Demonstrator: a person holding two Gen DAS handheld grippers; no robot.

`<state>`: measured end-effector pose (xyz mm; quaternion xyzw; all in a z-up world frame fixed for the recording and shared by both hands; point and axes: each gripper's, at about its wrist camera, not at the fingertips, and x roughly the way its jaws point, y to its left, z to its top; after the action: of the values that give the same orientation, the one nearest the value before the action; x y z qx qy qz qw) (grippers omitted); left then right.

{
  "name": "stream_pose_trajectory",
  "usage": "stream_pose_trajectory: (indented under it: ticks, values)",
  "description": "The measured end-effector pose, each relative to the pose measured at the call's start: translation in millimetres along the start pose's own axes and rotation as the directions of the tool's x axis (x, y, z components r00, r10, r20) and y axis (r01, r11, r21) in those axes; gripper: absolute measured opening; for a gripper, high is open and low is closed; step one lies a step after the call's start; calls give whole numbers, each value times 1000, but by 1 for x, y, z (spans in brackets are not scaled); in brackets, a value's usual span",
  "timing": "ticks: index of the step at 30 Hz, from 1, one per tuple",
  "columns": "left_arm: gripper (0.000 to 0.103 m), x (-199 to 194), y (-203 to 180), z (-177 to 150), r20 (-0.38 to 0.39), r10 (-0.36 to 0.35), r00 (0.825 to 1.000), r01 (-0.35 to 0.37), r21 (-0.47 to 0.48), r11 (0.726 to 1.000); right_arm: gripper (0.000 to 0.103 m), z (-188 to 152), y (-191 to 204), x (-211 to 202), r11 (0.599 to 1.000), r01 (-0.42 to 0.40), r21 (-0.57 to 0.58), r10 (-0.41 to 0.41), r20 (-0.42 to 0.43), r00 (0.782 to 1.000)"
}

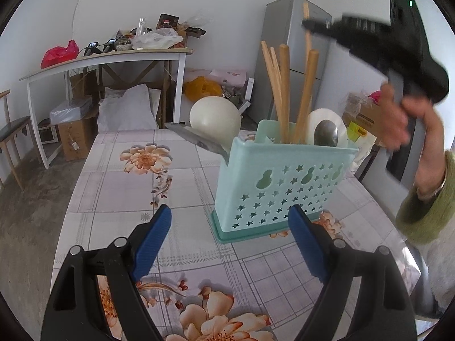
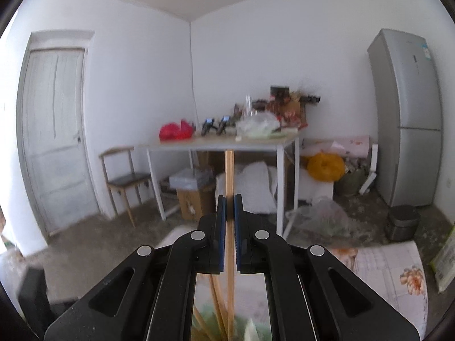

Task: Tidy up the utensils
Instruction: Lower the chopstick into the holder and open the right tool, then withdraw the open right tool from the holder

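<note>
Right wrist view shows the right gripper (image 2: 229, 199) closed on one wooden chopstick (image 2: 229, 167), held upright above the mint utensil basket (image 1: 273, 182), where other chopsticks (image 1: 284, 91) and a metal spoon (image 1: 325, 133) already stand. I judge the chopstick light, stiff and smooth, so it may swivel; holding near the top seems right. The left gripper (image 1: 230, 227) is open over the floral tablecloth (image 1: 119, 187).

Left tool (image 1: 230, 227): black arms, blue ribbed pads, silver rivets. Right tool (image 2: 229, 207) alike. Fuzzy green sleeve (image 1: 426, 207).
</note>
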<state>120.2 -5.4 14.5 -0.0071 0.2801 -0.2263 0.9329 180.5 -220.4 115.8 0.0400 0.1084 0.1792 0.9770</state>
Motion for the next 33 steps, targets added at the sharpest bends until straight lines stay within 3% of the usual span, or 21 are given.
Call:
stream_pose_trajectory:
  ticks: [3,7,10,14,18,20,25,28,31,33]
  values:
    - [82,2,-3,2,11,-13,1000,12,25,1000,11,-13,-7,-5,999,-23,23,24,-44,999]
    - [82,3,-6,5,30,-42,999,40,45,998,51,-18,-18,-29,996,-33,79,38,-60,997]
    - [82,6,-11,11,50,-72,996,69,65,995,64,-23,-33,-62,985,-51,162,58,-39,998]
    - [84,13,-15,17,62,-107,992,102,78,992,69,-49,-61,-90,930,-87,356,105,-32,994]
    - [84,26,-18,22,53,-141,989,137,60,989,69,-93,-98,-92,790,-129,600,191,-40,981]
    - [84,33,-18,24,44,-152,987,150,38,988,69,-114,-114,-85,699,-142,701,230,-32,973]
    - [85,41,-21,26,34,-171,985,171,-17,985,69,-140,-122,-55,554,-212,805,359,-1,933]
    - [86,41,-21,27,35,-166,986,167,-42,985,71,-144,-116,-45,519,-245,819,413,10,911]
    - [86,40,-22,27,33,-161,986,162,-52,985,71,-142,-111,-45,536,-238,810,407,0,914]
    - [86,38,-24,26,29,-155,988,156,-48,987,71,-145,-114,-48,505,-252,825,415,24,910]
